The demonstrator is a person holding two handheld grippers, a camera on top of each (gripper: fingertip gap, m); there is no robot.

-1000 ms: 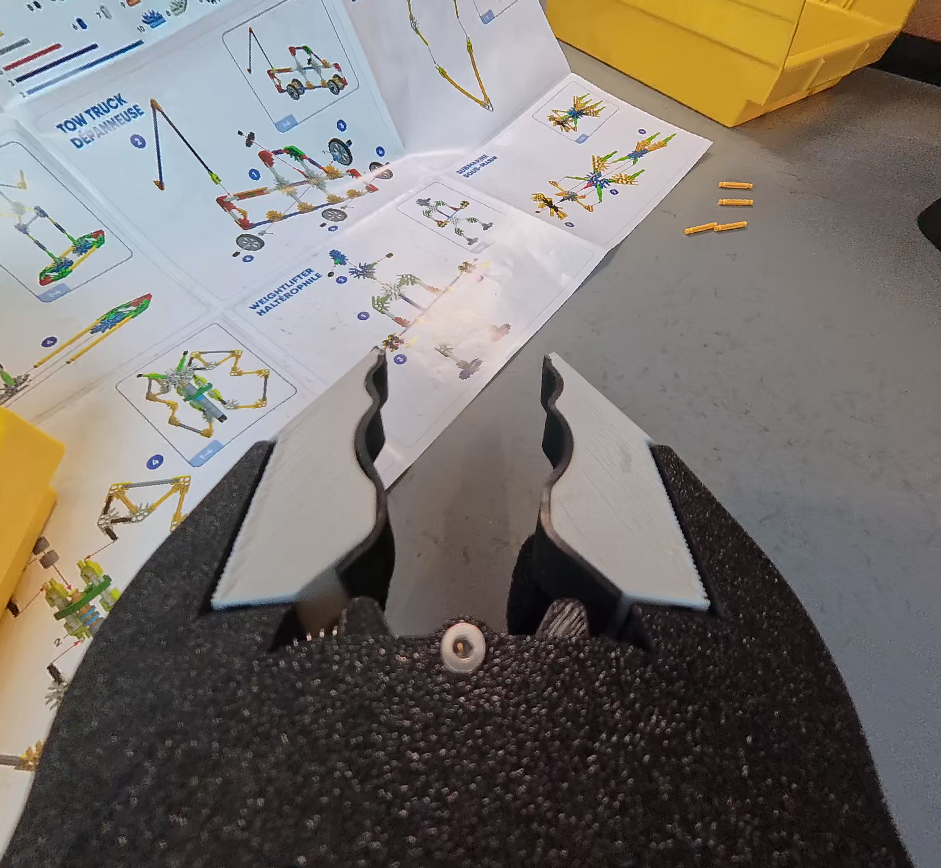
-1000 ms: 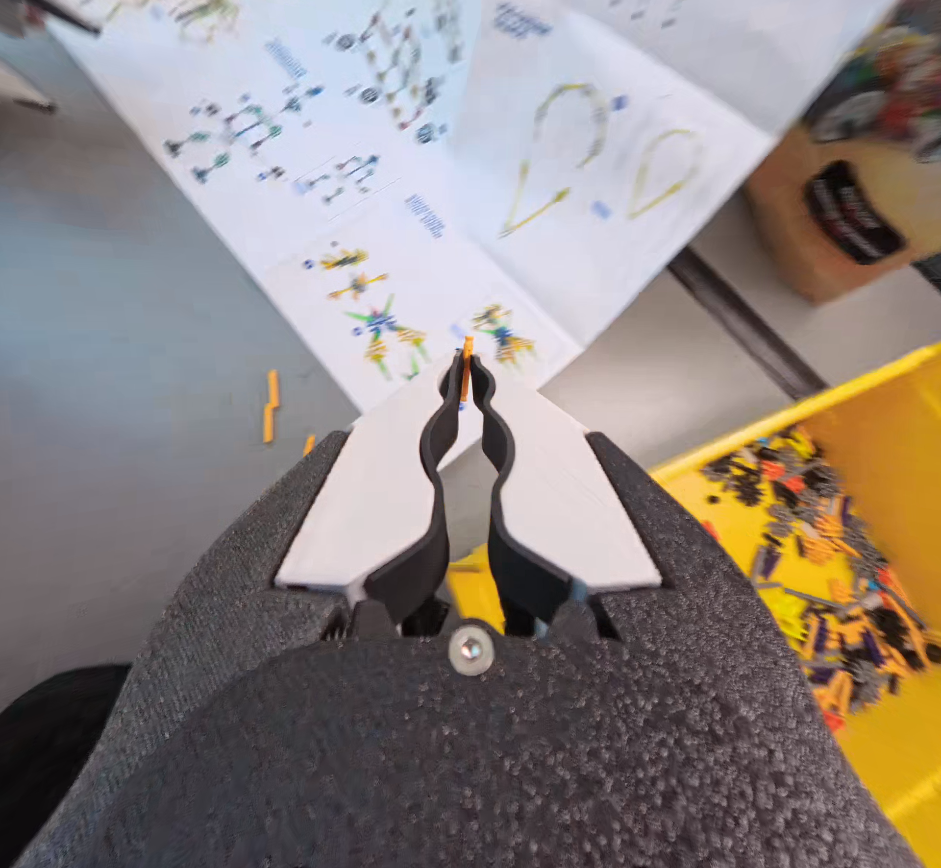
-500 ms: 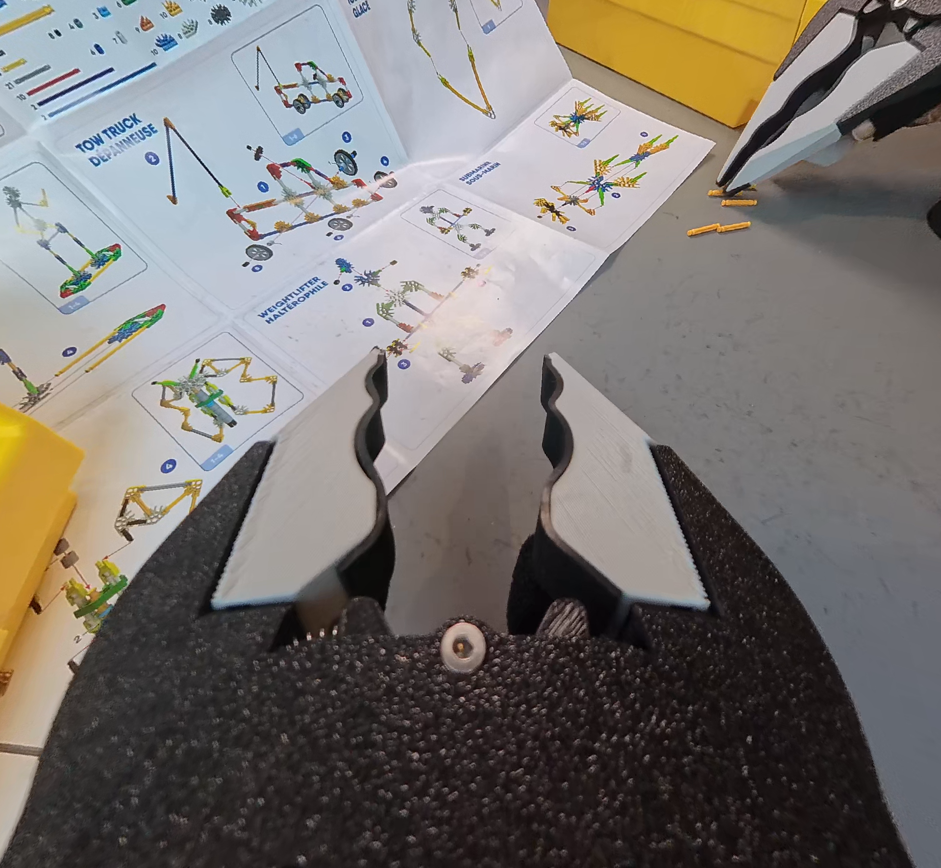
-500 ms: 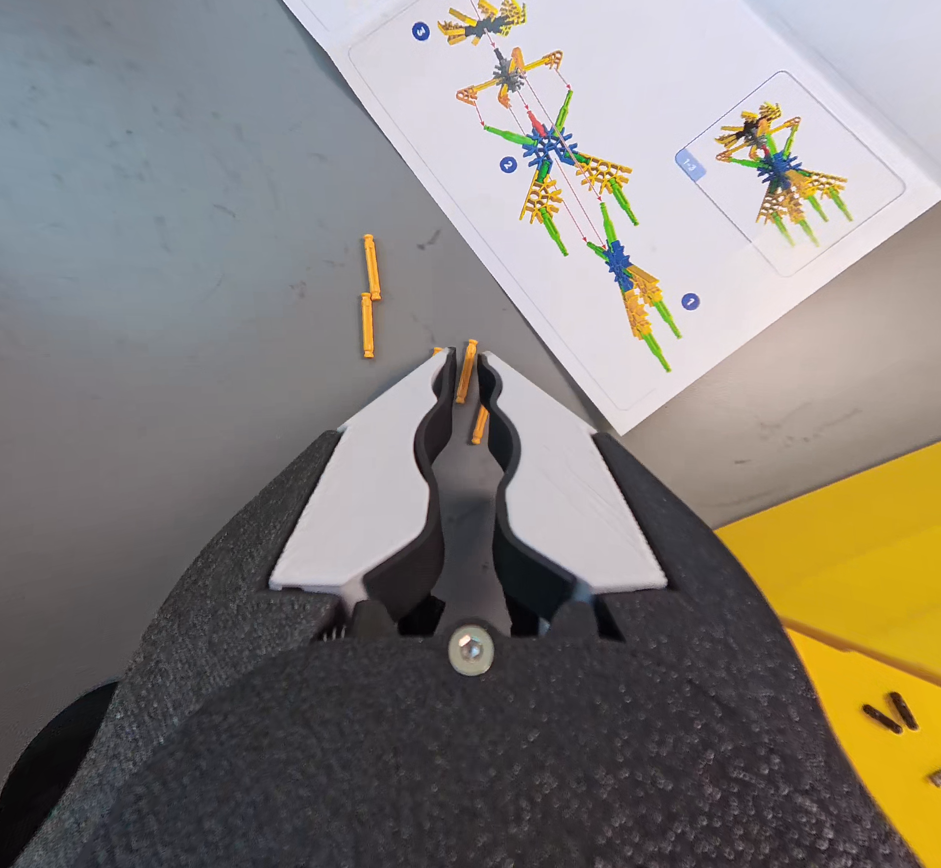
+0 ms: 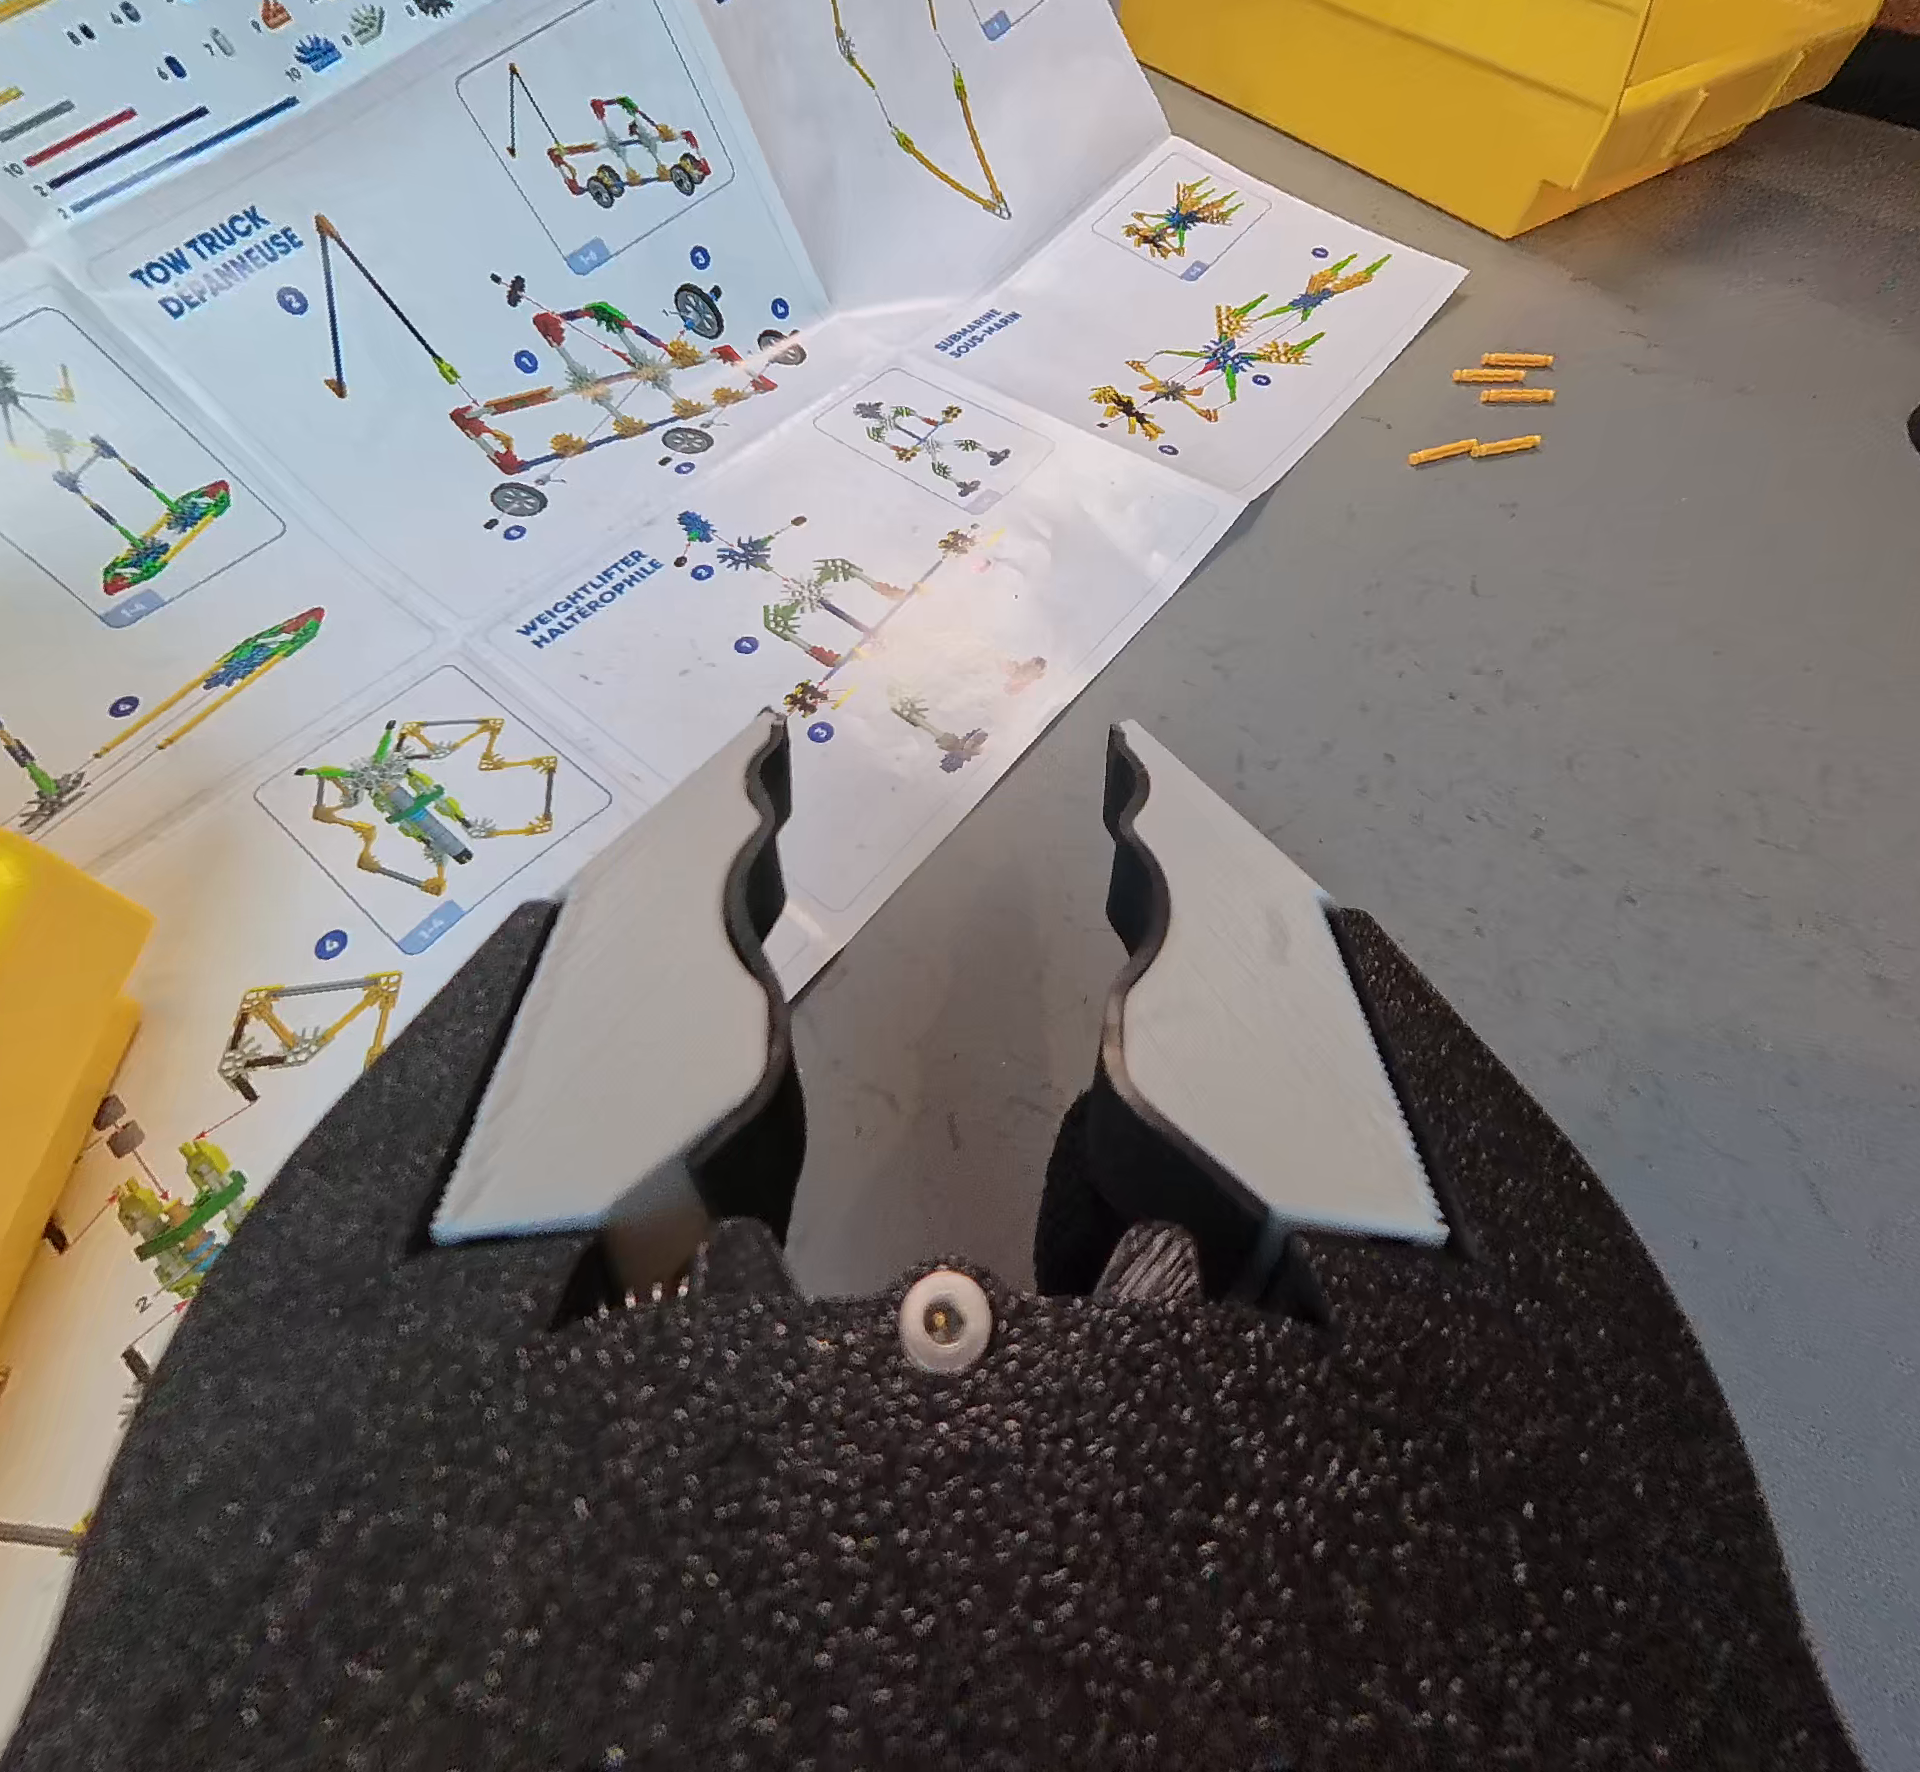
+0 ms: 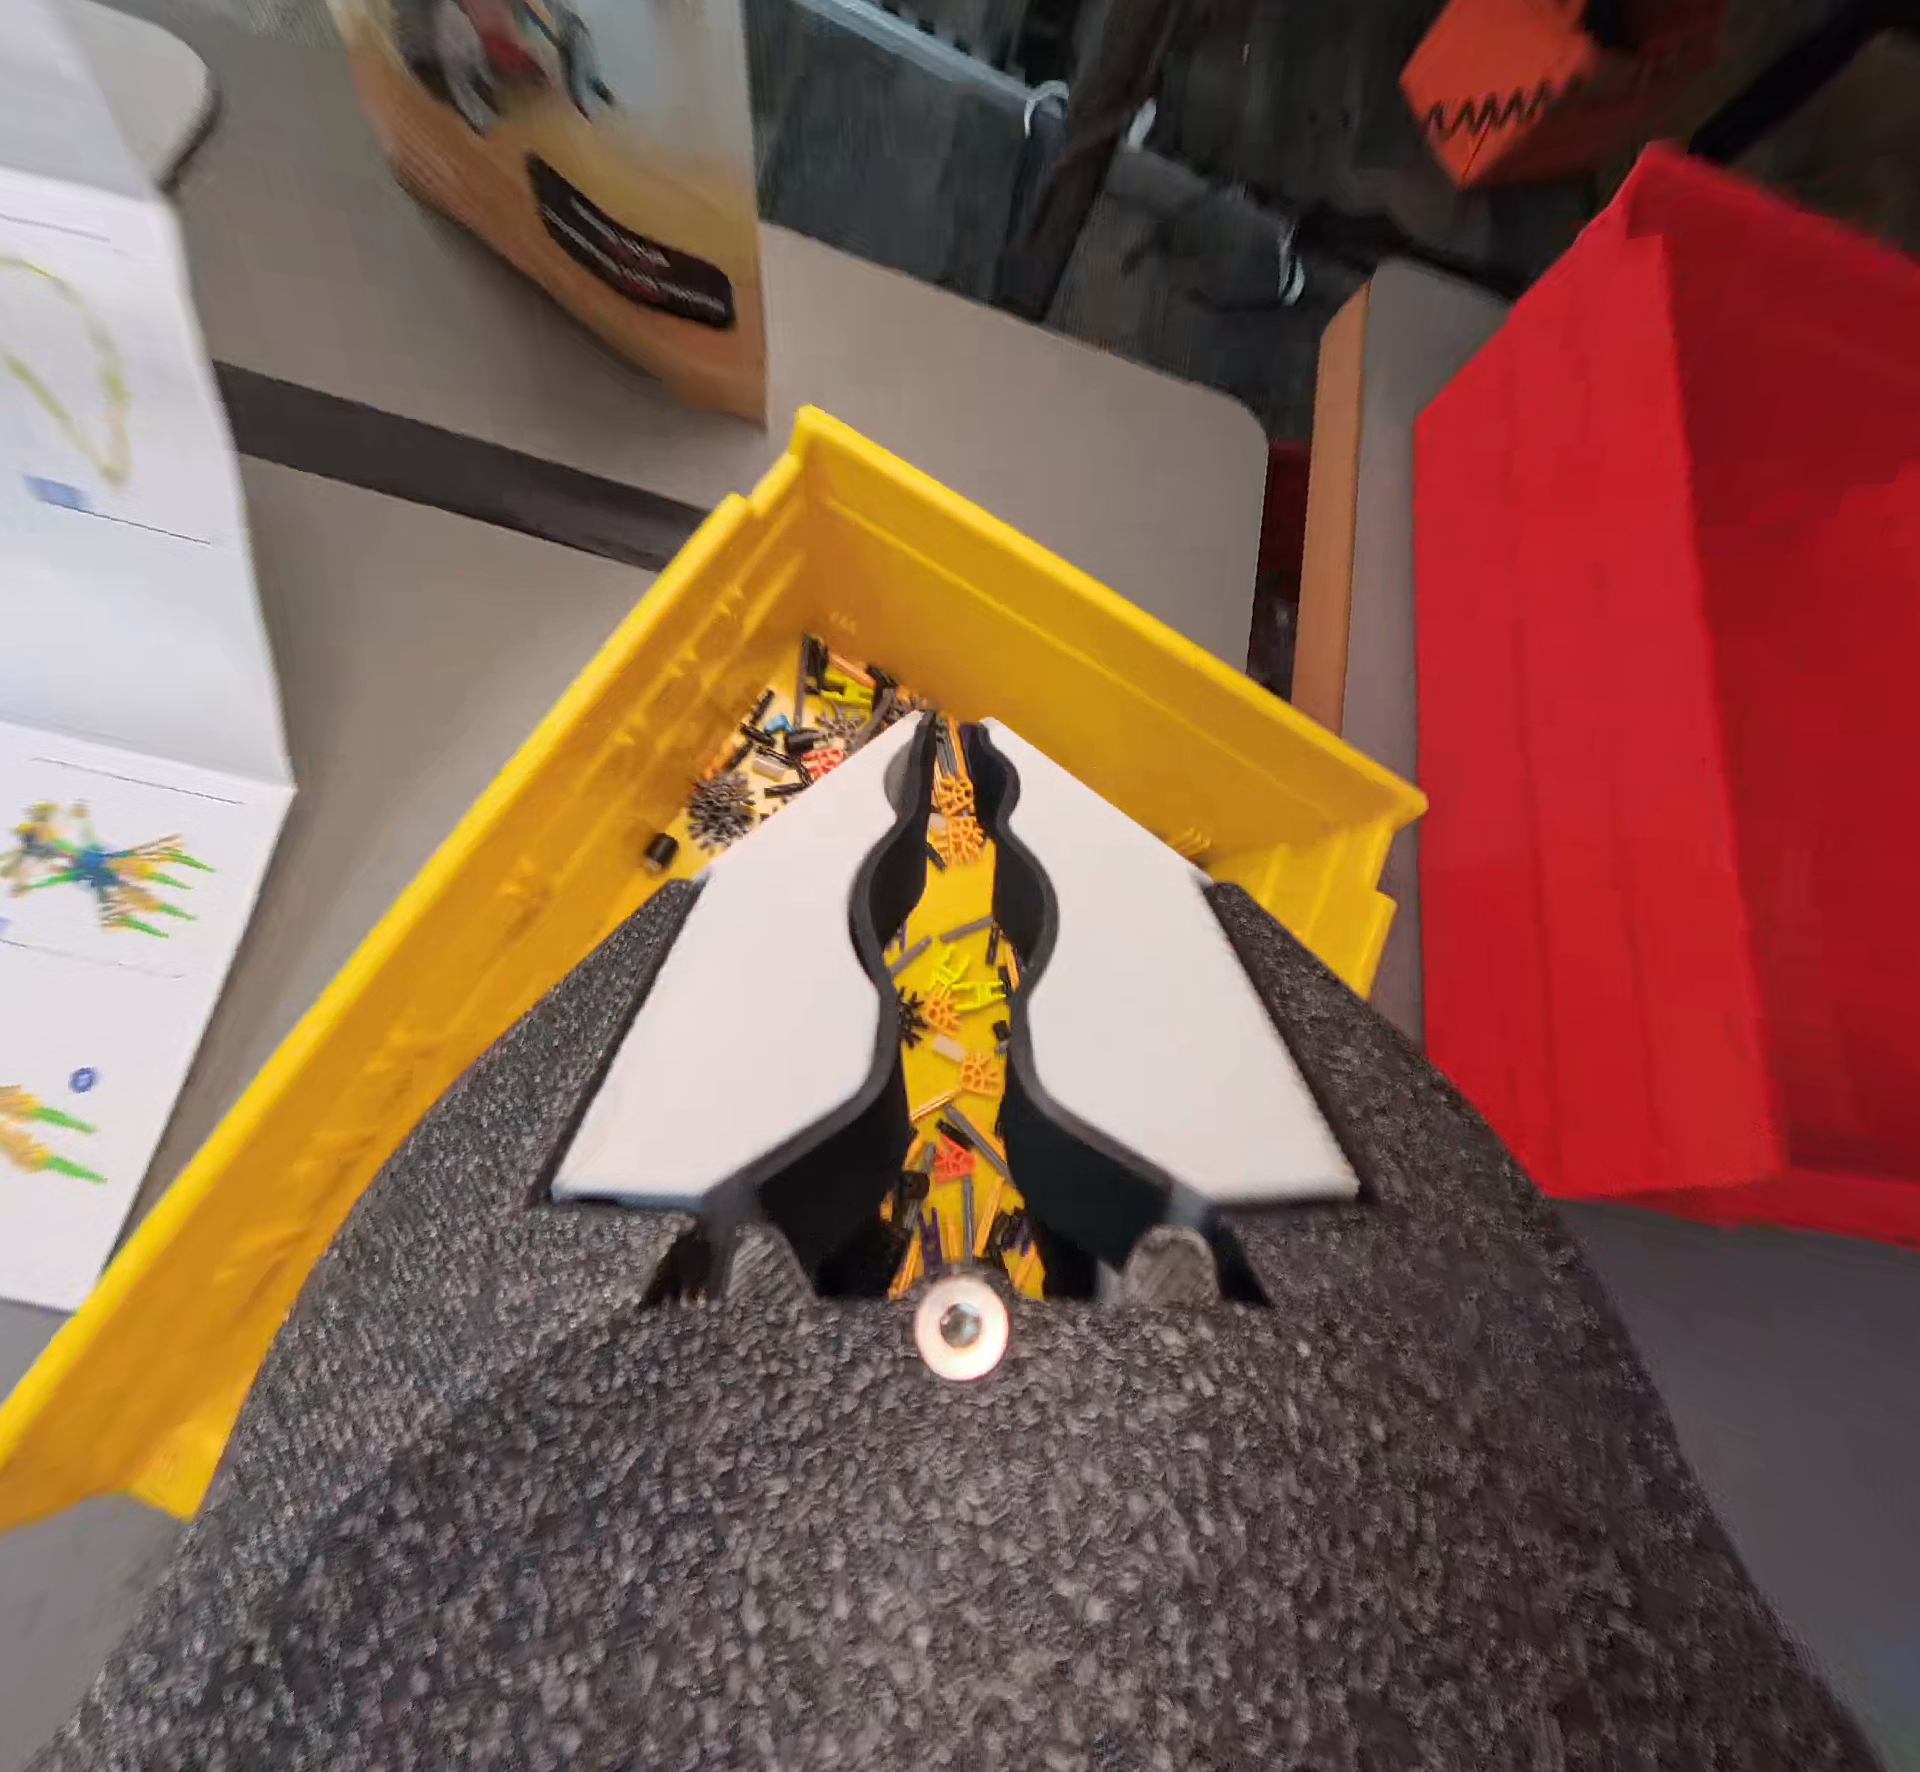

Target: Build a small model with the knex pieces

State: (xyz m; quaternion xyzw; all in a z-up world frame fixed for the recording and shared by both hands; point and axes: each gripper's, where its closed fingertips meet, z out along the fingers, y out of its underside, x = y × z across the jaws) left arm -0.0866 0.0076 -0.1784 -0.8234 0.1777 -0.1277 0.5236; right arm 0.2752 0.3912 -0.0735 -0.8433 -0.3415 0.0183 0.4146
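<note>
Rods [image 5: 1496,403], five small orange ones, lie on the grey table [image 5: 1558,891] at right of the left wrist view, beside the instruction sheet [image 5: 623,372]. Left gripper [image 5: 943,735] gapes wide, empty, over the sheet's edge. Right gripper [image 6: 951,730] hangs over the yellow bin [image 6: 520,891] of small parts, tips slightly apart, holding nothing. A red bin [image 6: 1662,683] sits at right.

Instruction sheet [image 5: 644,392] lies ahead-left of the left gripper [image 5: 940,735]; small rods [image 5: 1496,403] ahead-right, bin [image 5: 1455,29] beyond

Yellow bin [image 6: 582,787] (multicoloured pieces [image 6: 951,995]), red bin [image 6: 1662,683], orange rods [image 5: 1507,392], grey table [image 5: 1558,787]
</note>
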